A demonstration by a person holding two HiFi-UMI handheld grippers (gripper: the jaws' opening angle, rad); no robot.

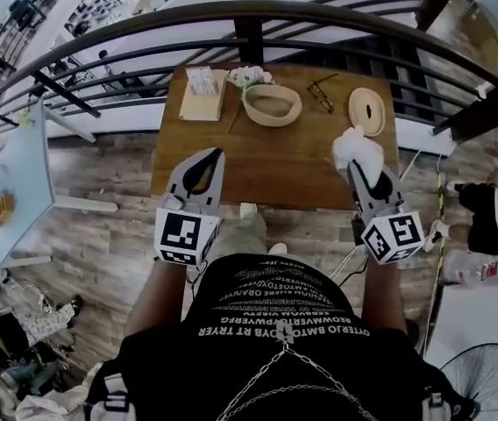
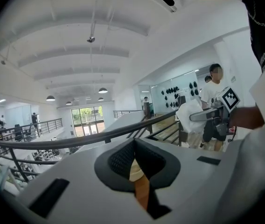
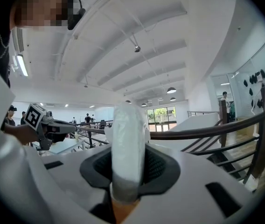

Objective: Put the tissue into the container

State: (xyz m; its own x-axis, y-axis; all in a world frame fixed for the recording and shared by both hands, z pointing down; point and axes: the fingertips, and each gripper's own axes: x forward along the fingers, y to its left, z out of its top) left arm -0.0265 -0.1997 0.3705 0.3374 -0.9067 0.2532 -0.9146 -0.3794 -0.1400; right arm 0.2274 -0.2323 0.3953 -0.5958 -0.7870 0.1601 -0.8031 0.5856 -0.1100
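Right gripper is pinching the tissue. The white wad sits squeezed between its 2 jaws and bunches out past the tips, lifted over the right part of the surface. Left gripper has its jaws pressed together with nothing in them, over the near left edge of the surface.

Key relation: the container, an open oval bowl, lies ahead and to the left of my right gripper, well apart from it, near the far middle of the surface. Its long axis runs roughly left to right, so I judge a forward-left carry ends over a wide opening. The left gripper tip looks about as near the container, maybe slightly nearer, but the tissue is in the right one.

Also on the surface: a round lid ahead of the right gripper, glasses between lid and container, flowers just behind the container, and a tray far left. The glasses sit close to the carry path, so there is some snag risk.

Room: a dark curved railing runs behind the surface, with a plank floor below. It is a big white hall with people far off.
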